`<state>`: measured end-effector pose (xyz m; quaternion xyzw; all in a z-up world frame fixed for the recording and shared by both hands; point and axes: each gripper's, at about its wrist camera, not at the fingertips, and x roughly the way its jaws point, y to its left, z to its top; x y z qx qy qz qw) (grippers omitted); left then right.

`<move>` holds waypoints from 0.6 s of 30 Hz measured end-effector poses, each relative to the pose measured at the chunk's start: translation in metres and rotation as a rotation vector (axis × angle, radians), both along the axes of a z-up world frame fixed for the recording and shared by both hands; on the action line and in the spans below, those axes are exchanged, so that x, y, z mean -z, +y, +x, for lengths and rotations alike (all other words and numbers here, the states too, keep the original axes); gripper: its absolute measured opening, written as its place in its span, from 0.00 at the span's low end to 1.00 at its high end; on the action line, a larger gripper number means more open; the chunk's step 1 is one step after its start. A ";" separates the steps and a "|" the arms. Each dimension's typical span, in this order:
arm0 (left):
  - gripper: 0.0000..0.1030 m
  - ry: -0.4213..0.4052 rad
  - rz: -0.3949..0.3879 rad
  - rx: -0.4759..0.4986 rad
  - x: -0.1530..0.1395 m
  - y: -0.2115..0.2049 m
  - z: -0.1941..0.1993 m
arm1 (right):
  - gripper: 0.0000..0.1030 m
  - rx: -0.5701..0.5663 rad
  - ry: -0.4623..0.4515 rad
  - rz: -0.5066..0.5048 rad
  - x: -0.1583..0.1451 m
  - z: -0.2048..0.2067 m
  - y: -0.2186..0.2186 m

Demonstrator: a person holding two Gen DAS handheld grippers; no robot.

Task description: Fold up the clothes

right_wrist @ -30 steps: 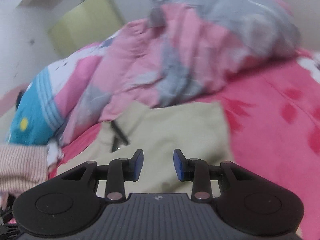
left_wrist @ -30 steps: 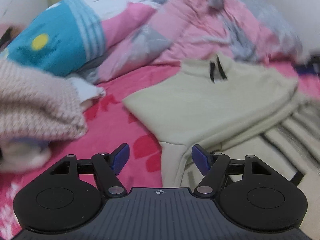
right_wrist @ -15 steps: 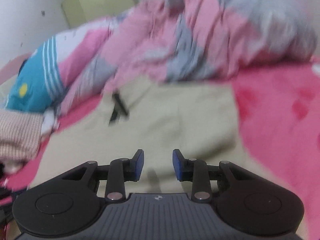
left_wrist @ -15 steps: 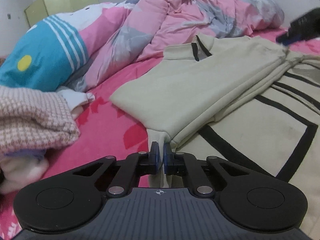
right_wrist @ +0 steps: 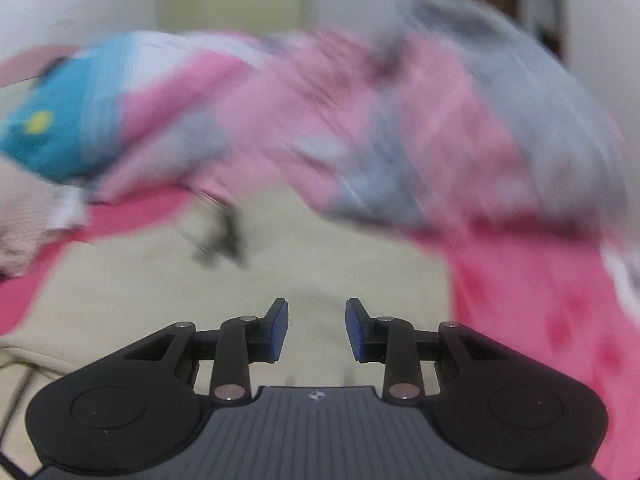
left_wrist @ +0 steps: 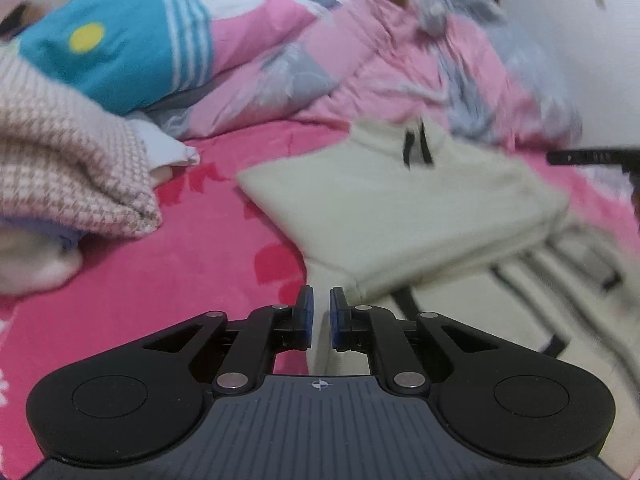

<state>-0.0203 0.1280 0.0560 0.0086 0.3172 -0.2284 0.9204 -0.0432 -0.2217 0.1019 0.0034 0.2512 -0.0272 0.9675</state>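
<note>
- Left wrist view: the cream jacket (left_wrist: pixel 400 204) with black stripes lies on the pink bedsheet (left_wrist: pixel 168 280), from centre out to 3 o'clock, its collar up at 1 o'clock.
- One layer is doubled over the striped panel beneath; the fold edge runs from 6 o'clock out towards 3.
- The left gripper (left_wrist: pixel 320 312) sits at 6 o'clock, its blue pads drawn to a narrow slit with a strip of cream cloth between them. Pinched on it, I'd judge.
- Right wrist view, badly blurred: the right gripper (right_wrist: pixel 316 328) hovers over the cream cloth, jaws well apart, nothing between them.
- Progress, as I read it: a fold is in, more folds left before it's a compact bundle. Blur hides whether the edges line up.
- Out at 9 o'clock, a pink knit stack (left_wrist: pixel 68 168) looks folded already.
- Behind, from 11 round to 1 o'clock, a rumpled pink and grey quilt (left_wrist: pixel 360 60) and a blue-patterned pillow (left_wrist: pixel 120 48).
</note>
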 end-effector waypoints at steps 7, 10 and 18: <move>0.60 0.195 -0.303 -0.111 0.015 0.024 0.087 | 0.31 -0.154 0.017 0.125 0.025 0.029 0.022; 0.67 0.255 -0.340 -0.146 0.023 0.022 0.132 | 0.31 -0.141 0.046 0.191 0.045 0.035 0.012; 0.24 0.174 -0.143 -0.211 0.039 -0.021 0.183 | 0.31 -0.110 0.115 0.349 0.094 0.049 -0.010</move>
